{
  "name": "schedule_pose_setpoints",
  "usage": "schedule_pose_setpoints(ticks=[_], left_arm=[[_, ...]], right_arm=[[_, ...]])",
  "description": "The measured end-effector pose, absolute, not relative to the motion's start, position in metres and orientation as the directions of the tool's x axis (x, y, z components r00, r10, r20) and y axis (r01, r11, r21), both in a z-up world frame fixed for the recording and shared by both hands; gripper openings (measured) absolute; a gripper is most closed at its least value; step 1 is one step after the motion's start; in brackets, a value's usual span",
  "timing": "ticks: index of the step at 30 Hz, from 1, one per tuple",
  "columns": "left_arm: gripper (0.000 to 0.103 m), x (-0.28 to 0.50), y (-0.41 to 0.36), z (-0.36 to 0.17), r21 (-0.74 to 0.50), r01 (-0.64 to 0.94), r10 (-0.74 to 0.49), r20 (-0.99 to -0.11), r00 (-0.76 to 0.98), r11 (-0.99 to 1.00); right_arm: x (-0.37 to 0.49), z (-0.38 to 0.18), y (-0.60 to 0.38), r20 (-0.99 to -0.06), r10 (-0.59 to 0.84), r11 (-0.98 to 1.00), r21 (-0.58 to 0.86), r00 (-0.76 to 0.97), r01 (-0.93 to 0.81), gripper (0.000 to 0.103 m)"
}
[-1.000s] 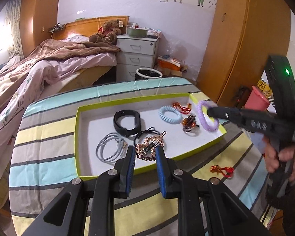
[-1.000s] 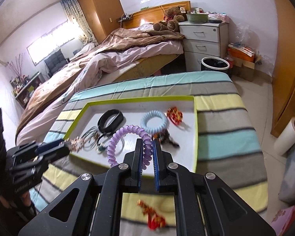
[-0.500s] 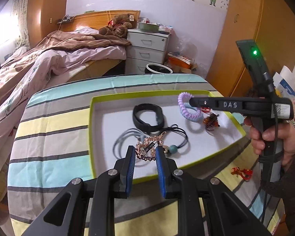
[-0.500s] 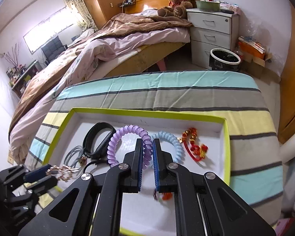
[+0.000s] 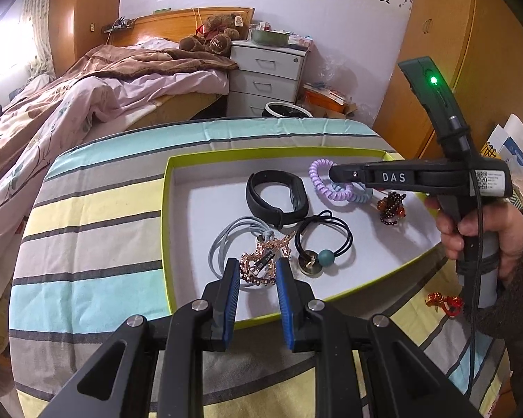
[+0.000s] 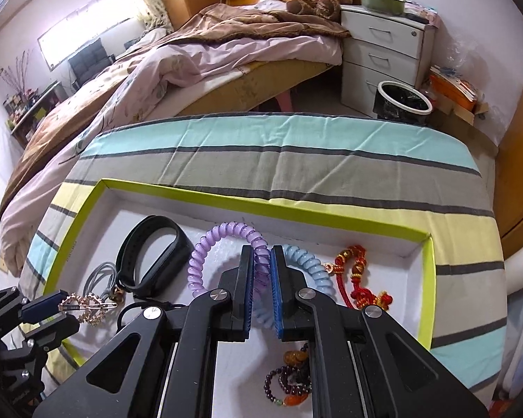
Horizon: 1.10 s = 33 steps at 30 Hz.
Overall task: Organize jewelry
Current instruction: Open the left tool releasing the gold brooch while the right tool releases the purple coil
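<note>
**A:** What did you have in each gripper at that moment?

**B:** Your right gripper (image 6: 262, 261) was clamped on the purple spiral hair tie (image 6: 223, 240), its jaws nearly together with the coil pinched between the blue pads. Your left gripper (image 5: 258, 275) had its jaws partly apart, gripping the rose-gold chain bracelet (image 5: 261, 264) between them.

**A:** And where were those over the tray?

**B:** You held both above the white tray with the lime-green rim (image 5: 167, 209), which sat on the striped cloth (image 5: 87, 237). The purple tie hung over the far right part of the tray, just above the light blue spiral tie (image 6: 307, 261). The bracelet was near the front edge, over the grey cord loops (image 5: 223, 244).

**A:** What else lay in the tray?

**B:** A black band (image 5: 275, 198) in the middle, a black elastic with a teal bead (image 5: 326, 244) in front of it, a dark beaded bracelet (image 5: 390, 209) to the right, and a red knotted cord (image 6: 352, 275) beside the blue tie. Another red ornament (image 5: 442, 303) lay outside the tray on the cloth, below your right hand (image 5: 484, 233).
</note>
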<state>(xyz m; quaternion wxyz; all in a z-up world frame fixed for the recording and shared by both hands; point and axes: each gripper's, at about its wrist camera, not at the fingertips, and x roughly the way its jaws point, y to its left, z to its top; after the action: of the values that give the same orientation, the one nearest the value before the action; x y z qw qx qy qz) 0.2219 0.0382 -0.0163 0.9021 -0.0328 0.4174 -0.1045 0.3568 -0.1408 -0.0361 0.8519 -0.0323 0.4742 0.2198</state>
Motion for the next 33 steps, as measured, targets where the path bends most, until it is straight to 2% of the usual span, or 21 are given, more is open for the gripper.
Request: schedule_pose_setpoints(ticks=[24, 27, 31, 33], left_arm=[[0.022, 0.225, 0.0389, -0.0203, -0.179, 0.155, -0.237, -0.753, 0.613, 0.971], [0.022, 0.2251, 0.0391, -0.0207, -0.179, 0.155, -0.237, -0.754, 0.613, 0.971], [0.024, 0.2255, 0.0395, -0.0208, -0.181, 0.154, -0.238, -0.755, 0.611, 0.971], [0.026, 0.2245, 0.0387, -0.0215, -0.184, 0.156, -0.241, -0.754, 0.61, 0.97]], right_arm=[[0.3621, -0.0369, -0.1328, -0.815, 0.327, 0.905, 0.123, 0.478, -0.408, 0.012], [0.3612, -0.0372, -0.1333, -0.814, 0.329, 0.904, 0.125, 0.479, -0.409, 0.018], [0.3604, -0.0369, -0.133, -0.811, 0.331, 0.902, 0.123, 0.482, -0.413, 0.02], [0.3594, -0.0365, -0.1334, -0.808, 0.331, 0.903, 0.122, 0.487, -0.412, 0.027]])
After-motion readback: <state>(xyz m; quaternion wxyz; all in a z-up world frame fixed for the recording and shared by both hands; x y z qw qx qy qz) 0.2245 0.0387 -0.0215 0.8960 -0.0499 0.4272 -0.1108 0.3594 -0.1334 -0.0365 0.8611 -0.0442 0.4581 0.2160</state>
